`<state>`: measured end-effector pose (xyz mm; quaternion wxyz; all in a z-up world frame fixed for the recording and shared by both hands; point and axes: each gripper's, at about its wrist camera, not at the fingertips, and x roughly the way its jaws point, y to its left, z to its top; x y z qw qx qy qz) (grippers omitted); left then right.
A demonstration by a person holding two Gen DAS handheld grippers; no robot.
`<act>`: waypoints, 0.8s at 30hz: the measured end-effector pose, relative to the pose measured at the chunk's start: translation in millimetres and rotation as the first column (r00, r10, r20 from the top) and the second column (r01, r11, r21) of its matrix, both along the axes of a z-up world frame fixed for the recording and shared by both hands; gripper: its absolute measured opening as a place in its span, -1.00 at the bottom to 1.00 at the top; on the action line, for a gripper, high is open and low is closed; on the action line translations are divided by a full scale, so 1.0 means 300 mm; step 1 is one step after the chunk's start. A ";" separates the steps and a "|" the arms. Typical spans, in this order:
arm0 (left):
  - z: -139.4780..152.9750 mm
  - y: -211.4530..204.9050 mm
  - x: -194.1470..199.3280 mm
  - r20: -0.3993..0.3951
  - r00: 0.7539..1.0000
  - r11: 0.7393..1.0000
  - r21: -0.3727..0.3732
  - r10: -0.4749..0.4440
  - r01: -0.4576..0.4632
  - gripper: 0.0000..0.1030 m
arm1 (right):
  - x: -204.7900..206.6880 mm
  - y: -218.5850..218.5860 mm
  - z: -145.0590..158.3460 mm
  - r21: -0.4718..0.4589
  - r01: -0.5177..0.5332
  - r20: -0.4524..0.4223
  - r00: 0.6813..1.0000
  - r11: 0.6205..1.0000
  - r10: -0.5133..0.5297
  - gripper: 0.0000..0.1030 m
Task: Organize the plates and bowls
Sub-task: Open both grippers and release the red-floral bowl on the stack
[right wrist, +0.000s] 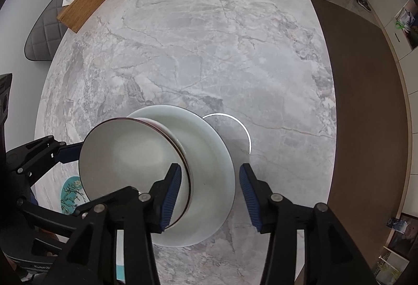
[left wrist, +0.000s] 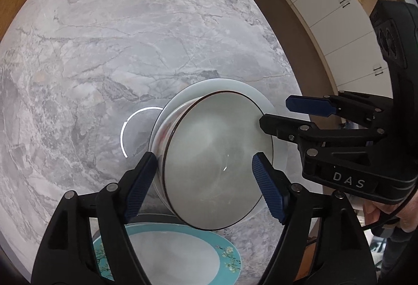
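Marble table [left wrist: 109,44] seen from above; cupboards [left wrist: 331,10] at 2 o'clock in left view. Bowl [left wrist: 219,154] seated in white plate [left wrist: 263,99], near table's front edge. Teal plate [left wrist: 162,259] lay at 6 o'clock of bowl. Left gripper [left wrist: 203,180] spread wide, bowl rim straddled, nothing gripped. Right gripper [right wrist: 209,193] parted, bowl's and plate's rims between pads, nothing clamped.

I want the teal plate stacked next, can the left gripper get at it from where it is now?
Probably yes. The left gripper is open, its pads straddling the bowl on the white plate without gripping. The teal plate lies just beside that stack with nothing on it, though the bowl overhangs its far edge.
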<state>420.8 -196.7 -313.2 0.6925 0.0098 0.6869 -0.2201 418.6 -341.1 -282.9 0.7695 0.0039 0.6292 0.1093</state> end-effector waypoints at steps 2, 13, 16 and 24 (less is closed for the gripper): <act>-0.003 -0.009 0.005 -0.004 1.000 1.000 -0.009 -0.004 0.004 0.48 | 0.002 -0.009 0.007 0.002 0.006 0.006 1.000 1.000 -0.006 -0.03; 0.049 -0.043 0.013 -0.018 0.999 0.999 -0.017 -0.050 0.049 0.88 | 0.000 -0.059 0.009 0.025 0.040 0.006 0.999 0.999 -0.041 0.04; 0.073 -0.029 0.017 -0.012 0.999 0.999 -0.026 -0.032 0.032 0.99 | -0.001 -0.063 0.026 0.027 0.049 0.019 0.999 0.998 -0.049 0.04; 0.226 0.119 0.017 0.081 0.996 0.998 -0.051 0.045 -0.041 0.99 | -0.046 -0.122 0.116 0.150 0.106 0.114 0.986 0.983 -0.124 1.00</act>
